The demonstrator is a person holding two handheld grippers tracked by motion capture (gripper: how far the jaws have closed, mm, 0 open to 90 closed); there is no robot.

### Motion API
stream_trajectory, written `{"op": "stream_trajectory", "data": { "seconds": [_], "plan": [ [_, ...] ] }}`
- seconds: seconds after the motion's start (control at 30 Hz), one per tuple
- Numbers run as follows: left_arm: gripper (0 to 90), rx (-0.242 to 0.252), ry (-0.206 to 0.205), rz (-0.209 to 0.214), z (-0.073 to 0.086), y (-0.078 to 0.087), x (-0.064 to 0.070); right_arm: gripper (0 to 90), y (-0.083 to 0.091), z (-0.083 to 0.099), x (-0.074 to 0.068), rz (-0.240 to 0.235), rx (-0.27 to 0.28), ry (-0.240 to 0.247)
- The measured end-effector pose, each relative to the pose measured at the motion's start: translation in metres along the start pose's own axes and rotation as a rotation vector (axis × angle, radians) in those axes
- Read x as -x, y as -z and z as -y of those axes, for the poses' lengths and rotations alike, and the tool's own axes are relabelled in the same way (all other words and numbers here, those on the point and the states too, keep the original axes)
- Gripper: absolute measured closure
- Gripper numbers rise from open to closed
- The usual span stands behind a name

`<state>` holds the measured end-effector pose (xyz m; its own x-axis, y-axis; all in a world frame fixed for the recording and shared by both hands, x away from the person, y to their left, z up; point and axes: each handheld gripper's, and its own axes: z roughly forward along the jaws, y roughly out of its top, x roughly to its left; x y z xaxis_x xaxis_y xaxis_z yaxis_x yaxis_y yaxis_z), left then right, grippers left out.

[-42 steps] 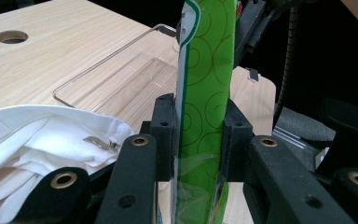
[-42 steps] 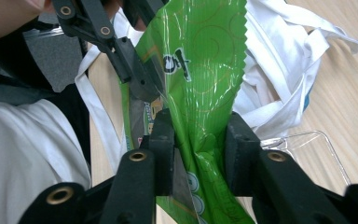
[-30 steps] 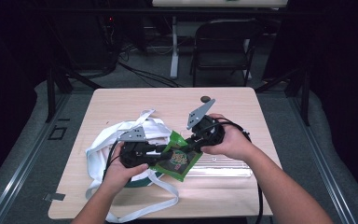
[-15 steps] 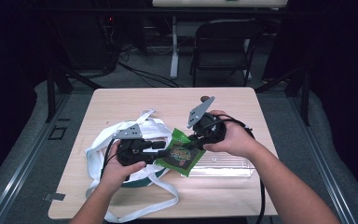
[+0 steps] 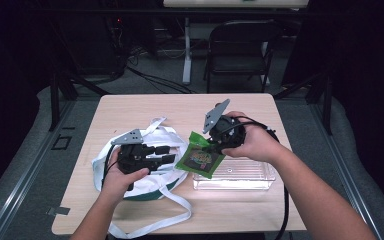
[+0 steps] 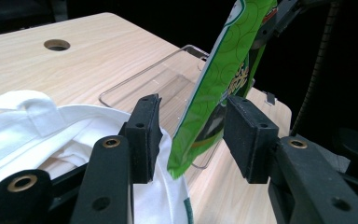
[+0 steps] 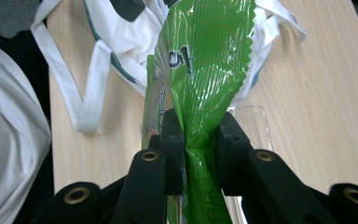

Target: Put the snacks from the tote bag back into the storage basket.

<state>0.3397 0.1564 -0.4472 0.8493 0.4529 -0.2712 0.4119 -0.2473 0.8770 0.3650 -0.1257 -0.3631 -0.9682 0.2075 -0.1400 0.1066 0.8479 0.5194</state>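
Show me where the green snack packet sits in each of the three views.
High view: green snack packet at centre, over the clear tray's left end.
Left gripper view: upper right, hanging between open tongs.
Right gripper view: centre, pinched by the tongs.
Shared landmark: clear tray.

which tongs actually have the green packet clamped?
The right tongs: their jaws are pinched shut on the green packet. The left tongs stand open, the packet's lower corner hanging between the jaws without touching either.
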Motion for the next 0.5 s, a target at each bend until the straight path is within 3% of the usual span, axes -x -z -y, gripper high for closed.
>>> {"op": "stream_trajectory", "data": {
  "seconds": [0.5],
  "plan": [
    [56.1, 0.005, 0.028, -0.024, 0.0023, 0.0033, -0.0085, 75.8, 0.0101, 0.0042, 0.0094, 0.059, -0.026, -0.001]
  ]
}}
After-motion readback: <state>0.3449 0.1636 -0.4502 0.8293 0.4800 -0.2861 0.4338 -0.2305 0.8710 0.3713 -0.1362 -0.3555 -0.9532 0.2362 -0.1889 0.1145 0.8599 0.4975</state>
